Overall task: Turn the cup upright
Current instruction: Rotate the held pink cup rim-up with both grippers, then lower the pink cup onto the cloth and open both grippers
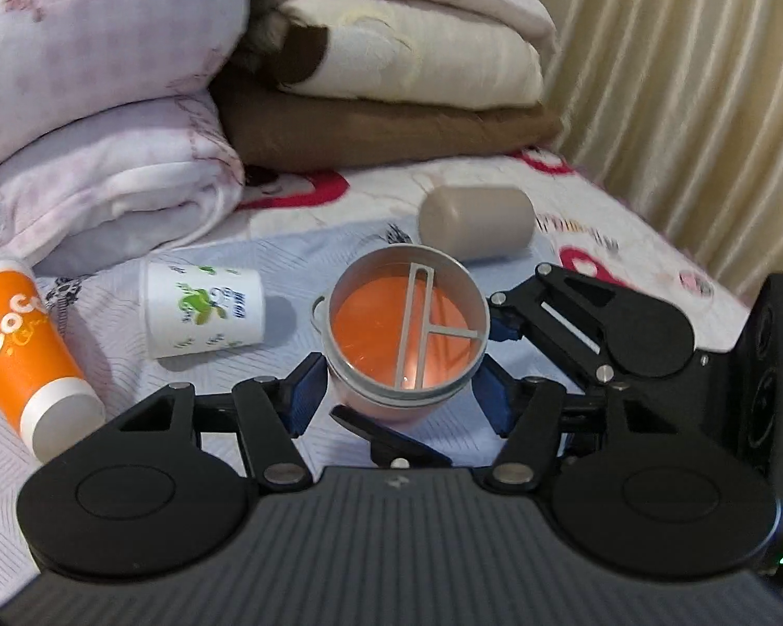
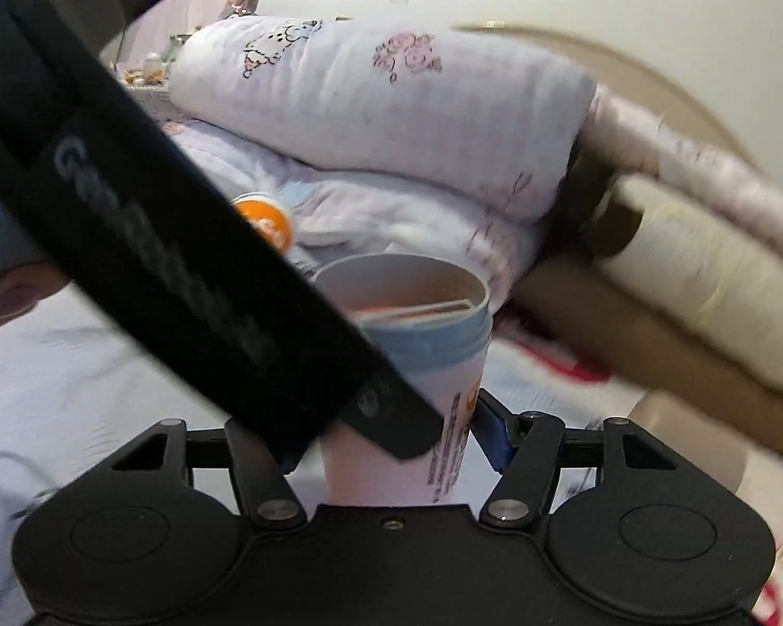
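Observation:
A pale pink cup with a grey rim and an orange inside [image 1: 406,328] stands upright on the bed, its mouth facing up. My left gripper [image 1: 399,391] has its blue pads against both sides of the cup. My right gripper [image 1: 496,354] reaches in from the right and also closes on it. In the right wrist view the same cup [image 2: 433,344] sits between my right gripper's [image 2: 391,438] blue pads, partly hidden by the left gripper's black body [image 2: 182,271].
An orange and white cup [image 1: 26,354], a white cup with green print [image 1: 203,310] and a beige cup [image 1: 477,221] lie on their sides on the bed sheet [image 1: 287,240]. Folded blankets [image 1: 381,78] are stacked behind. A curtain [image 1: 704,78] hangs at the right.

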Motion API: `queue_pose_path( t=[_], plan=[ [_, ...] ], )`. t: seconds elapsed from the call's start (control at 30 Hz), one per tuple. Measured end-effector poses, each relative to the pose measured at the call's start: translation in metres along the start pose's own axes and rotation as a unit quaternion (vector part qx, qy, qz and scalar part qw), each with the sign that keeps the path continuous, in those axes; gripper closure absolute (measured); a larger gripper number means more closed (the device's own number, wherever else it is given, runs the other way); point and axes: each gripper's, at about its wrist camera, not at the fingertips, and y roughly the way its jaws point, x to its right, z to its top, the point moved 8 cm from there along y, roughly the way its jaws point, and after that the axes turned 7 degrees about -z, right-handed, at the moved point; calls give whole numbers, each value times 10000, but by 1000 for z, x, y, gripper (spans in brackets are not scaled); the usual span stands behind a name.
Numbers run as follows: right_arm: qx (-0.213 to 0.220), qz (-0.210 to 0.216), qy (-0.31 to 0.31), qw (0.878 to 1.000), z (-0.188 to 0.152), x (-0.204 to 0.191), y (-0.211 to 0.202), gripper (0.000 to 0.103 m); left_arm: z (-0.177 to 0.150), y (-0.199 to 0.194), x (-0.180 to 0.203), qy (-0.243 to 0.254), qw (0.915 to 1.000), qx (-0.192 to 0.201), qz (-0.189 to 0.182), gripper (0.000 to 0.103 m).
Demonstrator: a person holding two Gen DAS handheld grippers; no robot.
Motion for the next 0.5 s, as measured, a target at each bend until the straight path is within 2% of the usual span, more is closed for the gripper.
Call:
queue_pose_path(
  t=[0.13, 0.33, 0.5],
  plan=[
    [87, 235, 227, 9994, 6, 1, 13, 35, 1, 1, -14, -218, 9997, 91, 18, 43],
    [-116, 611, 744, 9953, 2, 12, 39, 35, 1, 18, -21, -212, 9997, -33, 129, 43],
    [-136, 795, 1097, 9907, -5, 19, 43, 35, 0, 22, -16, -156, 9998, -12, 158, 43]
  ],
)
